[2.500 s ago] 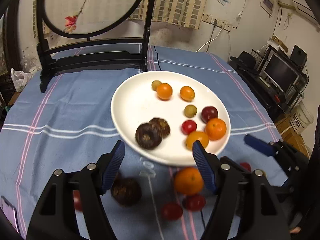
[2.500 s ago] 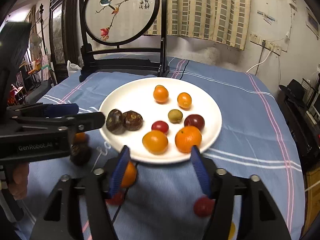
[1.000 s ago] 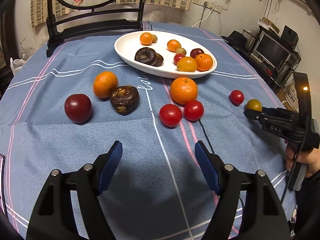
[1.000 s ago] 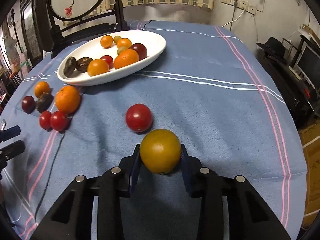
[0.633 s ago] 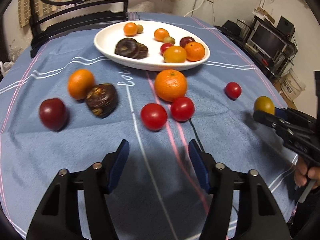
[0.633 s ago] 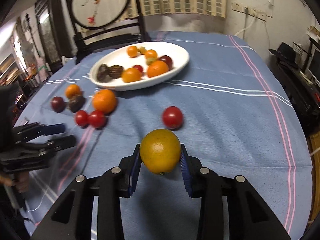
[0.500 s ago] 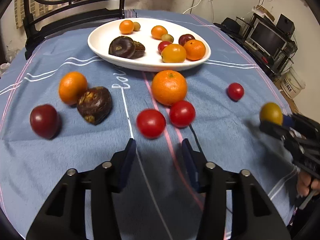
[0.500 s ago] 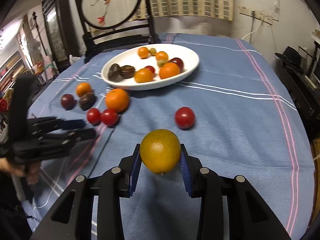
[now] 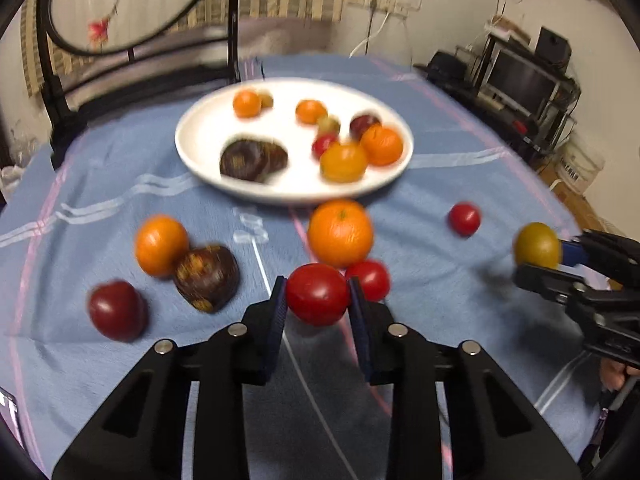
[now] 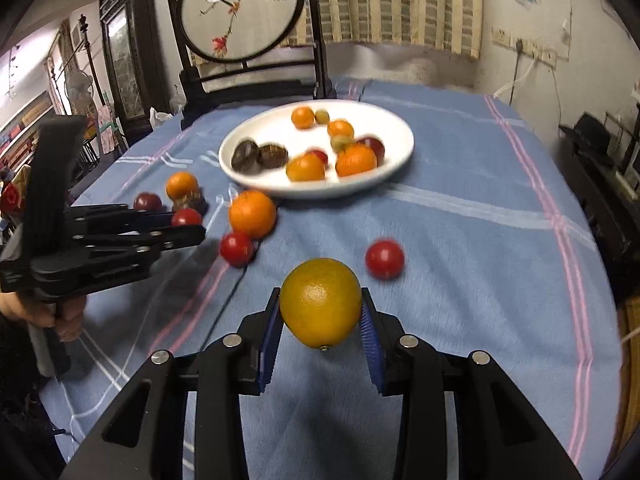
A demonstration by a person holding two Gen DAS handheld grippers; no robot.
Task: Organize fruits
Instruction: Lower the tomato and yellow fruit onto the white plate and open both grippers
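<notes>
The jaws of my left gripper (image 9: pixel 318 295) are closing, and their pads press on a red tomato (image 9: pixel 317 294), held just above the blue cloth. My right gripper (image 10: pixel 321 309) is shut on a yellow-orange citrus (image 10: pixel 320 302), lifted off the cloth; the left wrist view shows that citrus (image 9: pixel 536 245) at the right. A white plate (image 9: pixel 200 136) farther back holds several small fruits. Loose on the cloth lie a big orange (image 9: pixel 340 232), a second tomato (image 9: pixel 370 278), a small tomato (image 9: pixel 464 218), a smaller orange (image 9: pixel 160 244), a dark brown fruit (image 9: pixel 206 276) and a dark red plum (image 9: pixel 116 310).
A black stand with a round embroidered panel (image 10: pixel 240 12) rises at the table's far edge behind the plate (image 10: pixel 392 128). A monitor and shelves (image 9: pixel 524 76) stand beyond the table's right side. A hand (image 10: pixel 60 312) holds the left gripper's handle.
My left gripper moved forward to the red tomato and its wide jaws closed onto it. My right gripper rose a little, still holding the yellow-orange citrus.
</notes>
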